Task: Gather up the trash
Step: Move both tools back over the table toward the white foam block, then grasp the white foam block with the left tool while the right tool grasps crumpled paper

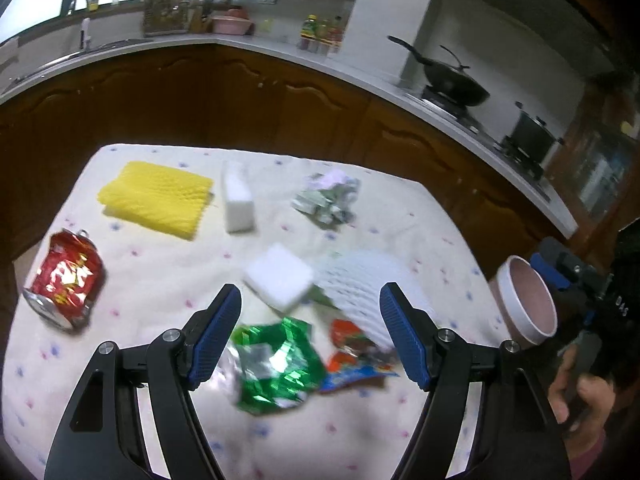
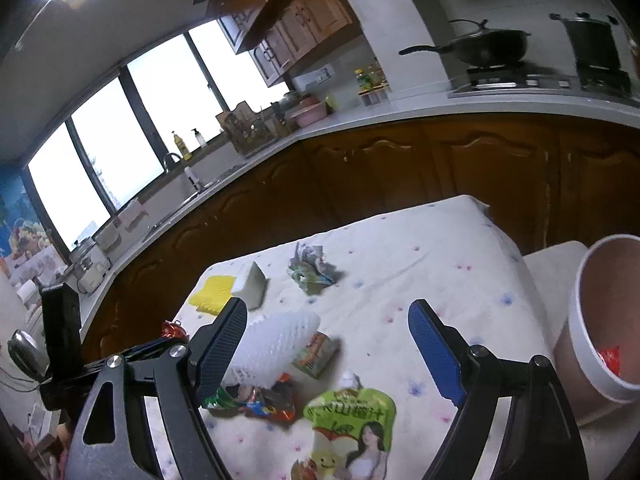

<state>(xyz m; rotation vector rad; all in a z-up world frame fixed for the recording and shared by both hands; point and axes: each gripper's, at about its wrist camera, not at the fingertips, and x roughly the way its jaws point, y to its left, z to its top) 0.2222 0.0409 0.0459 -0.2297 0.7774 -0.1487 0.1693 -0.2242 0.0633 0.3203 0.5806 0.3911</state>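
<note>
Left gripper (image 1: 310,312) hangs over the table (image 1: 160,292) with its jaws wide apart and nothing between them, and right below sits a crumpled green wrapper (image 1: 276,368), touching a red and blue wrapper (image 1: 352,354) on its right. Just past those, a white foam block (image 1: 280,280) lies against a white foam net (image 1: 368,284). Farther back there's a yellow foam net (image 1: 158,198), a second white block (image 1: 238,196) just beside it, and a crumpled wad of paper (image 1: 326,198) off to the right. A crushed red can (image 1: 64,280) lies on its side near the table's left edge. Over on the right wrist view, the right gripper (image 2: 326,344) is also spread open and empty, hovering above the cloth, with a green juice pouch (image 2: 348,428) lying flat near the front edge and a small carton (image 2: 316,354) just behind it. The paper tub (image 2: 580,336) stands off the table's right side, and something red (image 2: 610,360) sits inside it.
</note>
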